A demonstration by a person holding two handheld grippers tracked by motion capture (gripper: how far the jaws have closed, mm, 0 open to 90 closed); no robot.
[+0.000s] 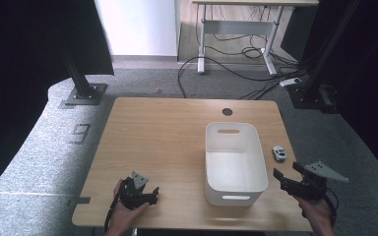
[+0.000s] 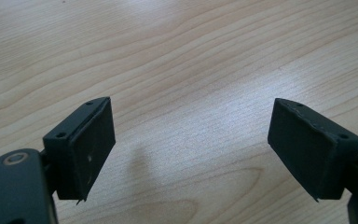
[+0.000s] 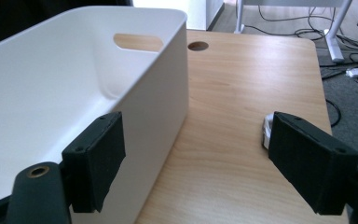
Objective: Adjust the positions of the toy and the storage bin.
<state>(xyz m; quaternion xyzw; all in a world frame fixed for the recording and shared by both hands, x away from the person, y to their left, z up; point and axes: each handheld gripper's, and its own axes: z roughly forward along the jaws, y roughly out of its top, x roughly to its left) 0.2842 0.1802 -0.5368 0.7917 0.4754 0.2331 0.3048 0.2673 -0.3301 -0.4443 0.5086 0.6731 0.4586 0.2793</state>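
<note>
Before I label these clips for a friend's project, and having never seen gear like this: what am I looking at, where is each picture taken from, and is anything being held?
There is no robot here. A person holds a hand-held gripper in each hand, each with two black jaws. The high view looks down on a wooden table. The left gripper rests low near the front edge; the right gripper is beside a white bin, which looks empty. A small white and blue toy car lies right of the bin. The other two pictures come from cameras riding on the grippers. The left gripper view shows open jaws over bare wood. The right gripper view shows open jaws, with the bin wall behind one and the car partly hidden behind the other. Nothing is held.
</note>
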